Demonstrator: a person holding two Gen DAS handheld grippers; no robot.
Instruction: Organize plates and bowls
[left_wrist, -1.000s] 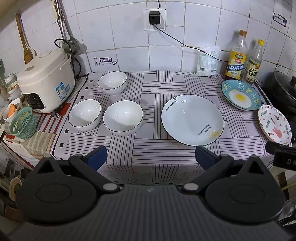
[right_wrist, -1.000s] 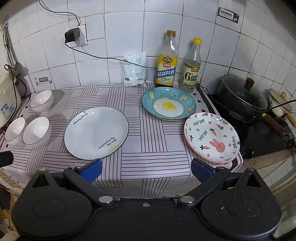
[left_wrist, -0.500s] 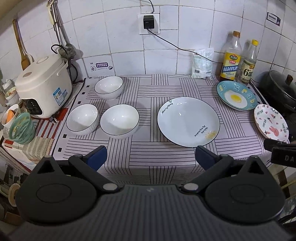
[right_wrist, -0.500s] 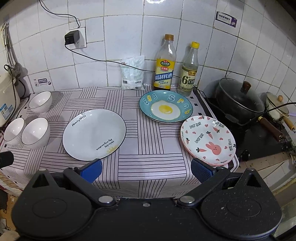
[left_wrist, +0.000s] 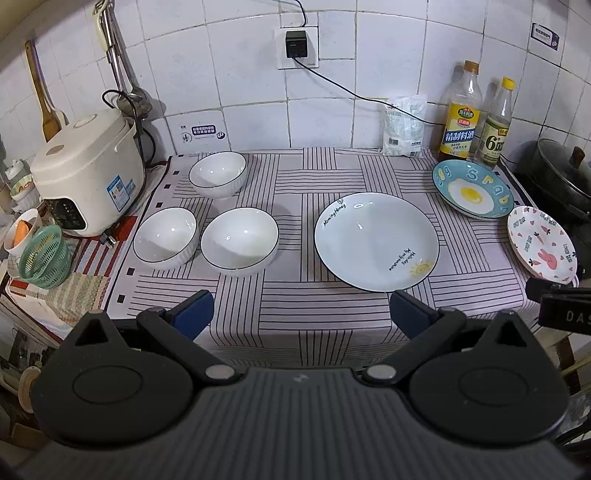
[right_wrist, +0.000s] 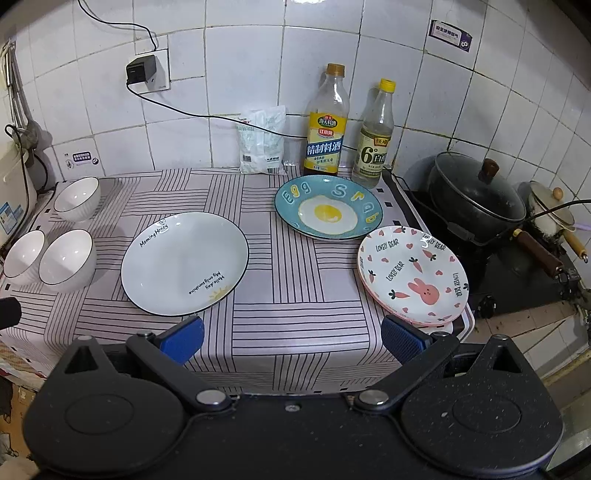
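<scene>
A striped cloth (left_wrist: 295, 317) covers the counter under white wall tiles. Both grippers, left (left_wrist: 301, 314) and right (right_wrist: 291, 338), hover spread and empty at its near edge. Beyond lie three white bowls (left_wrist: 239, 240), a white plate (left_wrist: 376, 240), a bunny plate (right_wrist: 413, 275), then an egg plate (right_wrist: 328, 212). The view has pulled back slightly since earlier.

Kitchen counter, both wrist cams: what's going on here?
Nothing is being handled yet. The left gripper and right gripper are both open and empty, held at the near edge of the striped tablecloth. Three white ribbed bowls sit apart on the left. The large white plate, blue egg-print plate and pink rabbit-print plate are laid out unstacked; the pink one overlaps the blue one's rim.
</scene>
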